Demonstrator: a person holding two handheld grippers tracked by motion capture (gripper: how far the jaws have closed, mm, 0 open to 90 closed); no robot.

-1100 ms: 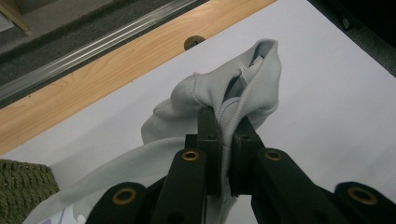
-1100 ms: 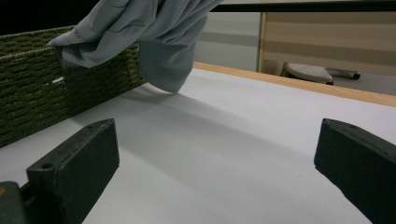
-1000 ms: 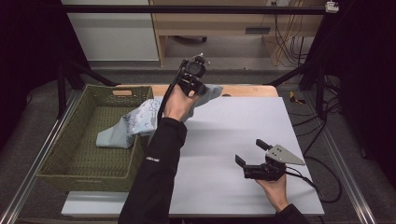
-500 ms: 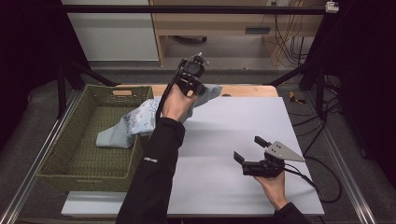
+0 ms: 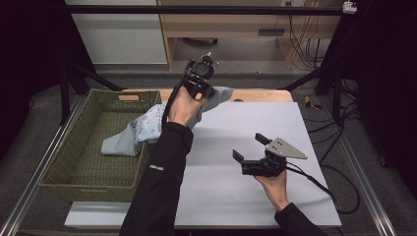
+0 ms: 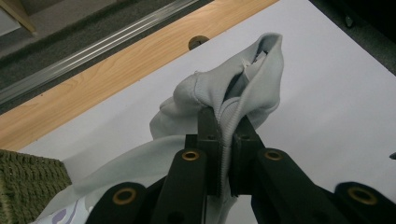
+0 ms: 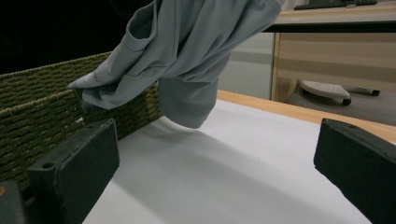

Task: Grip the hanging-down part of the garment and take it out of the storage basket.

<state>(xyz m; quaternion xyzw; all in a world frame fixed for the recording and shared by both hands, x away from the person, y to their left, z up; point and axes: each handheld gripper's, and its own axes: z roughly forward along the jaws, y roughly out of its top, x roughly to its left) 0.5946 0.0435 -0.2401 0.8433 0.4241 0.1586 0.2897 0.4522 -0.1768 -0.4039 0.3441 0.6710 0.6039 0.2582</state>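
Grey cloth point(image 7: 187, 56) hanging above the white table point(image 7: 243, 177), beside a green woven basket point(image 7: 42, 107), tongs point(image 7: 215, 163) wide apart.

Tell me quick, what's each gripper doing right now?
Left gripper: shut on the cloth, holding it up over the table.
Right gripper: open, holding nothing.

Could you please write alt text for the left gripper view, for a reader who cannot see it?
The left gripper is shut on a fold of a pale grey-blue garment, its ribbed edge pinched between the two black jaws. Below lies the white table surface, with a wooden edge strip beyond it and a corner of a green woven basket at lower left.
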